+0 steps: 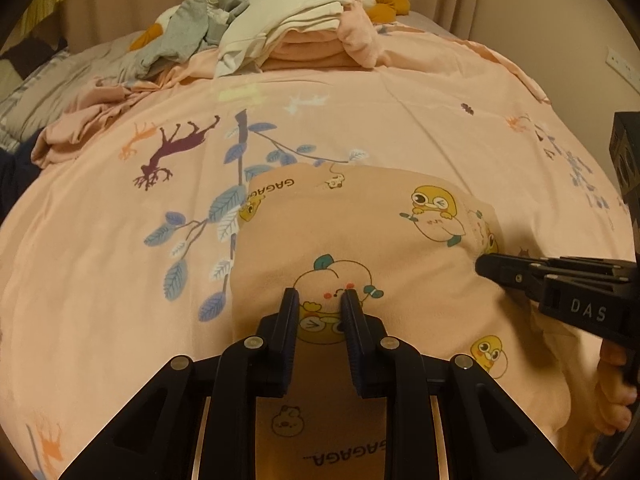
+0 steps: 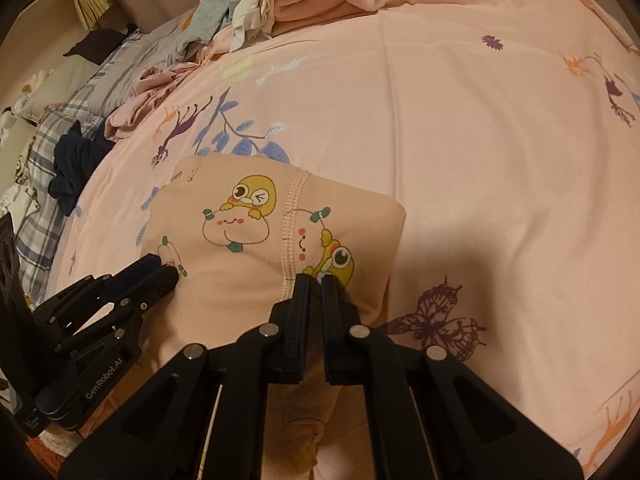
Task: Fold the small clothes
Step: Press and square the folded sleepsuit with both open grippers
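A small peach garment [image 1: 360, 236] printed with yellow ducklings and peaches lies folded on the pink bedsheet [image 1: 400, 120]. My left gripper [image 1: 320, 300] points down onto its near left part. The fingers stand a little apart and a thick fold of the cloth fills the gap between the pads. The right wrist view has the left gripper [image 2: 162, 268] at the garment's [image 2: 248, 280] left edge. My right gripper [image 2: 316, 280] is shut on the cloth beside a stitched seam [image 2: 292, 232], near the garment's right edge. From the left wrist view the right gripper [image 1: 486, 262] reaches in from the right.
A heap of white, grey, pink and mustard clothes [image 1: 288, 28] sits at the far end of the bed. A crumpled pink piece [image 1: 80, 136] and dark clothing [image 2: 72, 164] lie at the left, by a plaid sheet [image 2: 44, 208]. A hand [image 1: 616, 380] holds the right gripper.
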The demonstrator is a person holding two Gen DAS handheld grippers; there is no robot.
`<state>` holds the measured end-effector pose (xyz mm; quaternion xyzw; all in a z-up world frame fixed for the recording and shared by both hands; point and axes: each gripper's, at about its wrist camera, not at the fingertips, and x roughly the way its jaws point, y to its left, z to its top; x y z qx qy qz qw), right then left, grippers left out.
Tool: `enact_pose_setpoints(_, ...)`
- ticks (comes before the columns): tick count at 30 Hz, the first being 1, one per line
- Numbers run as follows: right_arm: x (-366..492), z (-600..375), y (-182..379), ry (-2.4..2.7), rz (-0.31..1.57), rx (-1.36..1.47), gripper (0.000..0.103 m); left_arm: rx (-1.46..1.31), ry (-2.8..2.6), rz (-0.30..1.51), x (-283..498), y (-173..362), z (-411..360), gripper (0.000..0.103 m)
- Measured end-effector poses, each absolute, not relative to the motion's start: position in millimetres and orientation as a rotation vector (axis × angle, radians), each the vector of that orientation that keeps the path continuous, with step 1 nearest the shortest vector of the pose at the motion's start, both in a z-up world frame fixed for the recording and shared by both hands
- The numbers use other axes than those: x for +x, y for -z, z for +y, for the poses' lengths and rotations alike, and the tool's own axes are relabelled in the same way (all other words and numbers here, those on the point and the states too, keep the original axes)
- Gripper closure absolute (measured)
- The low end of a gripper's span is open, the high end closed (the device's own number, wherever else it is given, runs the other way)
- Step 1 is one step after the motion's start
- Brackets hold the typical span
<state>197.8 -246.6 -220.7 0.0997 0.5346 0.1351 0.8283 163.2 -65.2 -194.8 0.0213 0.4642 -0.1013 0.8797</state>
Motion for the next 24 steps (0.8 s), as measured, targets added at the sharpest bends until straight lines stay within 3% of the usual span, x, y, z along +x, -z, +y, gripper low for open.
enact_pose_setpoints(3,196,-241,216,-0.247,1.128,0.186,0.099,0.043,0.210,0.973,162,192,-63,0.078)
enact_pose_setpoints(7,185,-243,202,-0.216,1.118,0.206,0.090,0.041,0.185,0.961,148,176,-59,0.078)
enact_pose_setpoints(14,137,-235,162,-0.383,1.024,0.223,0.090,-0.023,0.201,0.902,102,153,-44,0.078)
enact_pose_setpoints(18,116,-224,181,-0.411,1.083,0.180,0.090,-0.027,0.227,1.001,95,183,-42,0.078)
enact_pose_setpoints(20,114,-224,201,-0.371,1.139,0.166,0.095,0.013,0.197,1.059,94,209,-44,0.078)
enact_pose_setpoints(24,106,-238,227,-0.332,1.134,0.222,0.097,0.061,0.179,0.990,80,212,-50,0.078)
